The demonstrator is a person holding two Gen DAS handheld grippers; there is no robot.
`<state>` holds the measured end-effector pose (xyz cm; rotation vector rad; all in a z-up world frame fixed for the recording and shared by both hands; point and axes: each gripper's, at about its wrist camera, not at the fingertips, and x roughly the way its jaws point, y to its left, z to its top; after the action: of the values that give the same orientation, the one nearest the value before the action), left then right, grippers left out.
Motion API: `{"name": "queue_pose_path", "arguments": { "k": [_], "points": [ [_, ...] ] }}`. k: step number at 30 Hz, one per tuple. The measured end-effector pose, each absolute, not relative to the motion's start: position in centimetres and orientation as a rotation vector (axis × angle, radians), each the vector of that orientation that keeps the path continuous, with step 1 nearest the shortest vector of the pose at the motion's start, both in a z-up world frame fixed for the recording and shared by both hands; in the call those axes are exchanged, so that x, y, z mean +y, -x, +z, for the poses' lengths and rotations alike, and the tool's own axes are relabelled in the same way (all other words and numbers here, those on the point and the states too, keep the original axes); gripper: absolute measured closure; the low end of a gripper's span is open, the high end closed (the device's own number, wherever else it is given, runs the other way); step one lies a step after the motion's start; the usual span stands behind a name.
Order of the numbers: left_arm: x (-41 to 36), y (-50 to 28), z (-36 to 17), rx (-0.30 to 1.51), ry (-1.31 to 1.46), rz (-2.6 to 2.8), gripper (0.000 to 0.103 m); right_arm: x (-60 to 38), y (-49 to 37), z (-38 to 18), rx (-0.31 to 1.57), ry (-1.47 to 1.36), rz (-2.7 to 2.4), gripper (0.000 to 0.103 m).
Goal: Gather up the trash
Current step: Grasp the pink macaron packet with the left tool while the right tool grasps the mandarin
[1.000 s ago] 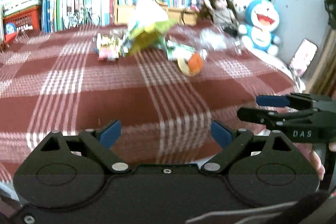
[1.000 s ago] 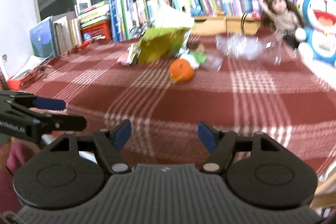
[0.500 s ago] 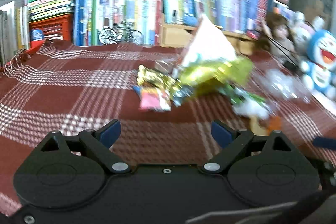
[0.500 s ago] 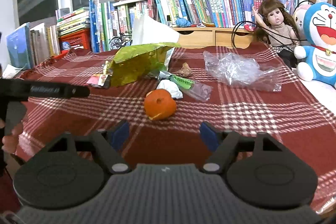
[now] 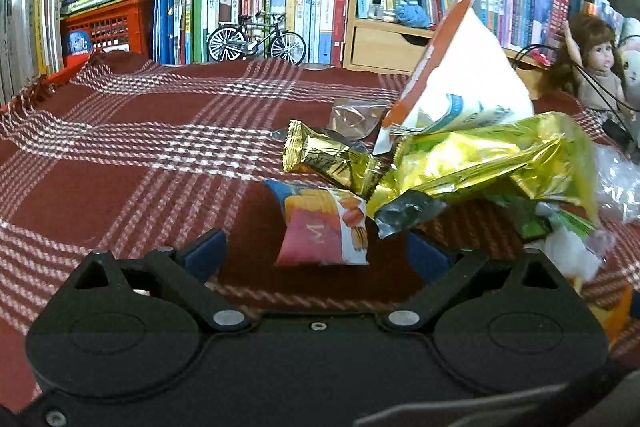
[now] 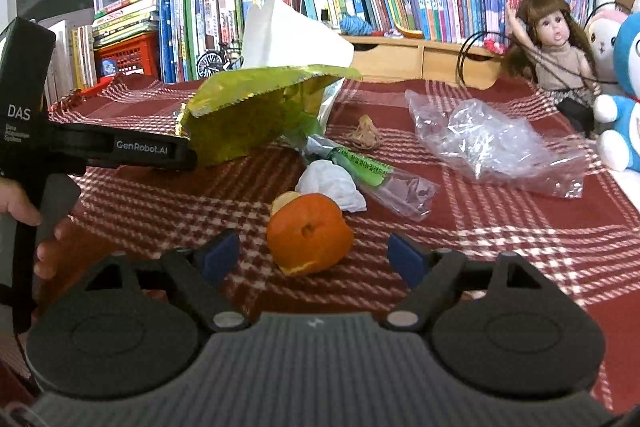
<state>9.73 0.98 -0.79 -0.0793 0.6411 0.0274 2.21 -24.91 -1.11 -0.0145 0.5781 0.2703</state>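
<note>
Hovering low over the plaid cloth [image 5: 120, 147], left tongs [image 5: 316, 251] and right tongs [image 6: 314, 257] gape, empty.

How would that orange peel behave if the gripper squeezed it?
The orange peel looks like a hollow curled shell, so it would probably cave in and weigh little. Its rounded shape might rock or roll when the open right gripper nudges it.

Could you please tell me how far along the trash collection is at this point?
Nothing looks collected yet. The left gripper is open around a pink snack packet; the right gripper is open around an orange peel. Neither grips. The yellow bag, tissue and clear plastic remain on the tablecloth.
</note>
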Motion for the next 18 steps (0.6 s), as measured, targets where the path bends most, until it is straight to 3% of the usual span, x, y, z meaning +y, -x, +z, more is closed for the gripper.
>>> {"name": "queue_pose_path", "arguments": {
  "k": [2,4,5,6,8,10,18],
  "points": [
    [1.1,-10.3,-1.1,0.653,0.085,0.03,0.017,-24.8,-2.9,-1.4,0.598,0.012,0.281,0.015],
    [1.1,-10.4,-1.2,0.652,0.078,0.038,0.039,-24.5,-3.3,-1.7,0.613,0.019,0.283,0.021],
    [1.0,-10.3,-1.1,0.646,0.066,0.043,0.045,-24.4,-3.4,-1.8,0.619,0.022,0.285,0.026],
    [1.0,-10.1,-1.0,0.639,0.056,0.044,0.059,-24.2,-3.5,-1.9,0.622,0.029,0.282,0.03],
    [1.0,-9.8,-0.9,0.635,0.051,0.03,0.059,-24.0,-3.5,-1.9,0.618,0.039,0.27,0.046],
    [0.9,-9.1,-0.8,0.627,0.038,0.021,0.06,-24.0,-3.4,-1.7,0.611,0.04,0.257,0.054],
    [0.3,-5.1,0.8,0.588,0.008,-0.033,0.06,-24.7,-2.3,-1.0,0.601,-0.001,0.25,0.056]
  ]
}}
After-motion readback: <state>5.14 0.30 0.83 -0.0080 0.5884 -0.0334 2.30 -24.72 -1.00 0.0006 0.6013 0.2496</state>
